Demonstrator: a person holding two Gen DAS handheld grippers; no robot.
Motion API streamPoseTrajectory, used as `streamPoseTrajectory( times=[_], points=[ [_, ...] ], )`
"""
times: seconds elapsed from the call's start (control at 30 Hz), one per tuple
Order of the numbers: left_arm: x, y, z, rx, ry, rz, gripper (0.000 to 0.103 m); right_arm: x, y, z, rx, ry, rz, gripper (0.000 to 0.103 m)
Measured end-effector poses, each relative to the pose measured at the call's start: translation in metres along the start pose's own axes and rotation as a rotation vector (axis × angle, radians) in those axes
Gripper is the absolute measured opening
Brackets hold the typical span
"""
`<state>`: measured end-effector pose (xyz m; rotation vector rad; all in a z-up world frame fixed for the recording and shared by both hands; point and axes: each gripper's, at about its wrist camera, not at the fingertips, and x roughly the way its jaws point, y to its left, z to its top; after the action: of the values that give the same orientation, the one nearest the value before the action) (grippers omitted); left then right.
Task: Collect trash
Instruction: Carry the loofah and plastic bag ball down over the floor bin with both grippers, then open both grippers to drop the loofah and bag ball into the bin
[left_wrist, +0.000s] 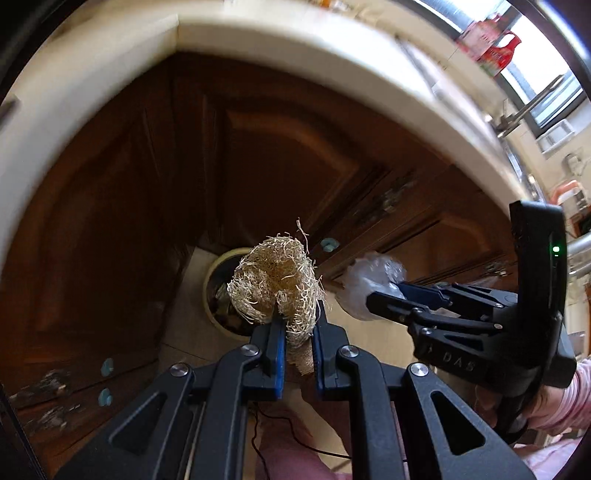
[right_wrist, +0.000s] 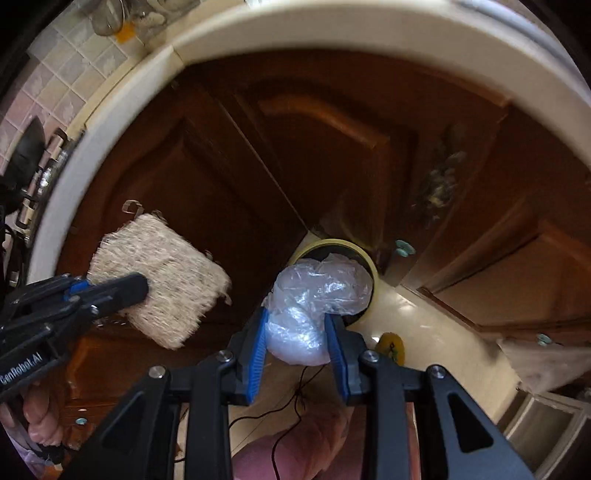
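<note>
Dark brown wooden cabinet doors (left_wrist: 258, 155) under a pale curved worktop (left_wrist: 332, 48) edge, meeting at an inside corner above a light tiled floor (right_wrist: 436, 332). Down in that corner, on the floor, a round trash bin (right_wrist: 373, 269) with a yellowish rim, partly hidden behind the held items in both views. Small teal knobs (left_wrist: 328, 243) on the doors.

Left tool (left_wrist: 298, 343): blue-padded fingers (left_wrist: 279, 354) pressed onto a frayed, tan loofah scrubber (left_wrist: 273, 284), pinched at its lower end, fibrous bulk sticking up past the tips, raised above the floor and lined up over the bin in the left wrist view. From the right wrist view, same scrubber (right_wrist: 162, 280) seen flat and rectangular, clamped by the left tool (right_wrist: 140, 291) at far left.

Right tool (right_wrist: 297, 343): fingers (right_wrist: 258, 350) closed against a crumpled clear plastic bag (right_wrist: 314, 299), wad bulging above the tips and overlapping the bin opening. In the left wrist view, right tool (left_wrist: 373, 301) entering from the right with the bag (left_wrist: 369, 284) at its tip, just beside the scrubber, apart from it.

Black cable (right_wrist: 295, 402) trailing across the floor below.
</note>
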<state>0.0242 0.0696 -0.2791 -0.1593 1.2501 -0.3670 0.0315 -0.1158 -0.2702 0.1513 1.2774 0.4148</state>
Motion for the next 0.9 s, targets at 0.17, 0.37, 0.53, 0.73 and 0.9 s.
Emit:
streamPoseTrajectory(
  times=[0.17, 0.37, 0.53, 0.73, 0.9],
  points=[
    [0.087, 0.017, -0.005, -0.020, 0.049, 0.030, 0.009, 0.075, -0.017, 0.002, -0.025, 0.023, 0.016, 0.032],
    [0.177, 0.046, -0.010, -0.051, 0.065, 0.087, 0.010, 0.153, -0.029, 0.002, -0.085, 0.043, 0.017, 0.032],
    [0.232, 0.064, -0.013, -0.054, 0.071, 0.149, 0.017, 0.206, -0.039, 0.006, -0.124, 0.072, 0.003, 0.037],
    [0.256, 0.078, -0.017, -0.055, 0.039, 0.235, 0.068, 0.237, -0.042, -0.001, -0.155, 0.103, -0.042, 0.054],
    [0.256, 0.088, -0.018, -0.072, 0.040, 0.263, 0.075, 0.236, -0.042, -0.002, -0.127, 0.099, -0.031, 0.055]
  ],
)
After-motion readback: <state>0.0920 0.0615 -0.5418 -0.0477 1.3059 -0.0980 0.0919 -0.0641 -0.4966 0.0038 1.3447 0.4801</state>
